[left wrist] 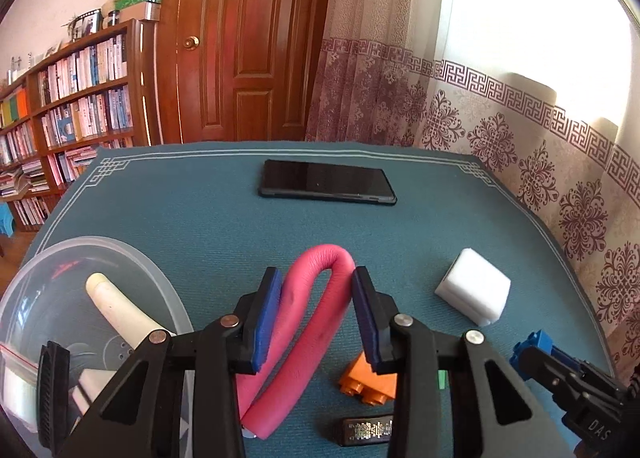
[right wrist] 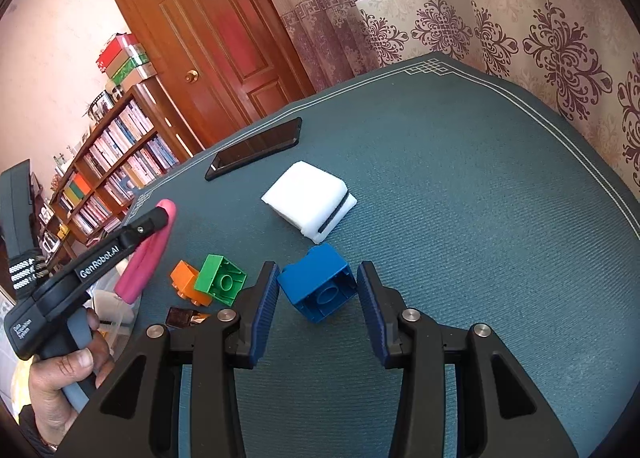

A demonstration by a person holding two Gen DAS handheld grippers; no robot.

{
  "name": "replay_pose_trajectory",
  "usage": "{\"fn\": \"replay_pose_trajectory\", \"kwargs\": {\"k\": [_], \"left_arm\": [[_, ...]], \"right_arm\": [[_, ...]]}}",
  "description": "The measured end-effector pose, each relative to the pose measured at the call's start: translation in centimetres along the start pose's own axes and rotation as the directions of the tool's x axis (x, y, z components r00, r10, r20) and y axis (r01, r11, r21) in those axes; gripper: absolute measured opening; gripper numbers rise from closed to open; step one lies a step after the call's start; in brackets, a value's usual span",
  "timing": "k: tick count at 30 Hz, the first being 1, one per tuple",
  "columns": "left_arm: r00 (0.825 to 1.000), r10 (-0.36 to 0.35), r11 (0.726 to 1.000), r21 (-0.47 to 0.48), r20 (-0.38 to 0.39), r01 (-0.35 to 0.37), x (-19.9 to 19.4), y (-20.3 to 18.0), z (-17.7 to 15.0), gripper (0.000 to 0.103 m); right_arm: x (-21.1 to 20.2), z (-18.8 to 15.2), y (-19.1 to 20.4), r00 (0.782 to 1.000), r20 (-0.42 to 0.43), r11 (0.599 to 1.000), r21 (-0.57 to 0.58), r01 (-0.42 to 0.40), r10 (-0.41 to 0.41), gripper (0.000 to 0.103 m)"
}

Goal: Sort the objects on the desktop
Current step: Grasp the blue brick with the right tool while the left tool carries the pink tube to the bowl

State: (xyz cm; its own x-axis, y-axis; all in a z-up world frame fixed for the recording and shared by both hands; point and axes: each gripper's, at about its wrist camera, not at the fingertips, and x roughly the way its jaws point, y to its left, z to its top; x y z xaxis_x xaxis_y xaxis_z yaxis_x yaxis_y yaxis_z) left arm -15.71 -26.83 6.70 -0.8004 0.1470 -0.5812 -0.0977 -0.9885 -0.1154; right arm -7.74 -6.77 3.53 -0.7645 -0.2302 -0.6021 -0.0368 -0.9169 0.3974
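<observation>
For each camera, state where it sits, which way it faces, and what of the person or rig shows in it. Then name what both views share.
Left wrist: on the left gripper, facing the door across the table; open fingers flank the pink foam tube; right gripper's tip at lower right.
Right wrist: on the right gripper, open around the blue block; left hand shows.
Shared: phone, white sponge, orange block.
</observation>
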Motion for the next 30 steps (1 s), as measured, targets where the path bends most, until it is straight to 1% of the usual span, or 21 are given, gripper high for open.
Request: {"fn": "replay_pose_trajectory", "kwargs": {"k": [6,14,21,26,30], "left_arm": [[0.998,0.009,0.999,-0.041,0.062,-0.007,-2.9,1.2,1.1,0.04],[0.991,0.07,0.995,-0.078,0.117,-0.061,-6.7,4.3,1.8,0.04],[0.984,0.131,0.985,-0.131,0.124,-0.115,-8.7,8.3,1.2,0.041],[0.981,0.152,0.974,-0.188,0.122,-0.127,-9.7,11.2,0.4,0.041],[0.981,0.154,0.967,-0.221,0.121,-0.125,-10.0,12.7,-0.1,0.041]], "right_arm": [[-0.3,-0.1,0.5,1.0,0.012,1.0,-0.017,-0.012,0.012,0.043],[-0.5,-0.5,1.6,1.0,0.021,0.998,-0.056,-0.015,0.017,0.043],[-0.4,-1.0,2.5,1.0,0.028,0.995,-0.098,-0.003,0.006,0.043],[-0.8,-1.2,3.5,0.999,0.04,0.993,-0.117,-0.004,0.009,0.043],[-1.7,-1.1,5.5,0.998,0.063,0.988,-0.155,-0.013,0.023,0.043]]}}
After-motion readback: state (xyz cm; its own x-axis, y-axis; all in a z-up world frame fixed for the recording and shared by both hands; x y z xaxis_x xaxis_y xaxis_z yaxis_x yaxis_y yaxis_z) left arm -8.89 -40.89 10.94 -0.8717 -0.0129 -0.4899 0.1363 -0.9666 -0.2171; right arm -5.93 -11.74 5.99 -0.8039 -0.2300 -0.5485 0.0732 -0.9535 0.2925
